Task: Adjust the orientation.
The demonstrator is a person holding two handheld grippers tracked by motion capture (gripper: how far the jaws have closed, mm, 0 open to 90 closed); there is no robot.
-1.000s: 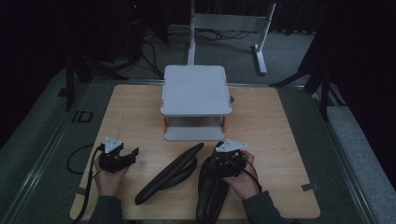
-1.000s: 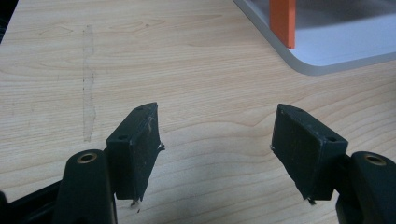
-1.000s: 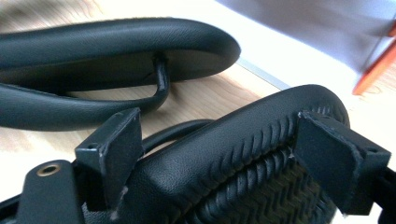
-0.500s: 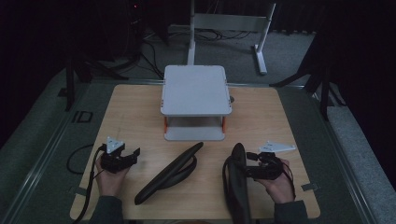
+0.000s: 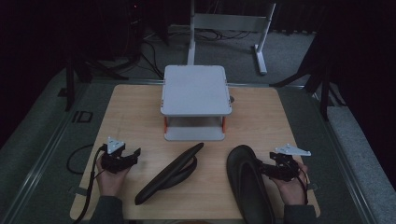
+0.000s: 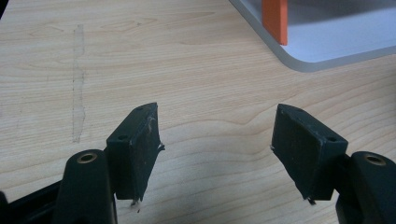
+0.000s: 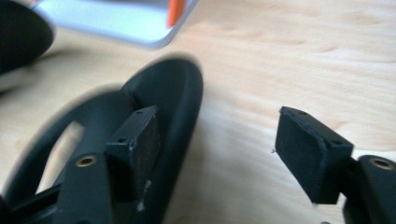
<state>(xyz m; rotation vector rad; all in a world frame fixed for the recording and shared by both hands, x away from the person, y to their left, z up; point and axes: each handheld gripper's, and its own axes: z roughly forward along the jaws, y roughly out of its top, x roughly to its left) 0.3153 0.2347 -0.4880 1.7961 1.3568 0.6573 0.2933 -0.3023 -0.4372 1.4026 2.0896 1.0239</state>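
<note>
Item one: flat black rubber-like sandal (image 5: 247, 184), lying sole-down on the near right part of the pale wooden table top (image 5: 140, 116), its toe pointing away from me. In the right gripper view its rim and strap opening (image 7: 154, 107) sit just past my left jaw. I judge it light, soft and bendy, with a matte surface that should not slip much. It will flop if taken by one end. Best hold: the side rim near the middle, or the strap.

Item two: second black sandal (image 5: 170, 173), tipped on its edge, lying at a slant near the table's middle, apart from the first.

Item three: grey two-tier stand with orange posts (image 5: 196, 88), at the far middle of the table, beyond both sandals. Both tiers look bare.

Item four: my right gripper (image 5: 270, 169), just beside the right edge of the first sandal. Its jaws have just been opening a little after closing partway, and they stand wide apart. One jaw lies in front of the sandal's rim, the other over bare wood. Nothing is pinched between the pads.

Item five: my left gripper (image 5: 135, 153), resting at the near left, well apart from both sandals. Its jaws gape wide over bare wood in the left gripper view (image 6: 215, 154), holding nothing.
</note>
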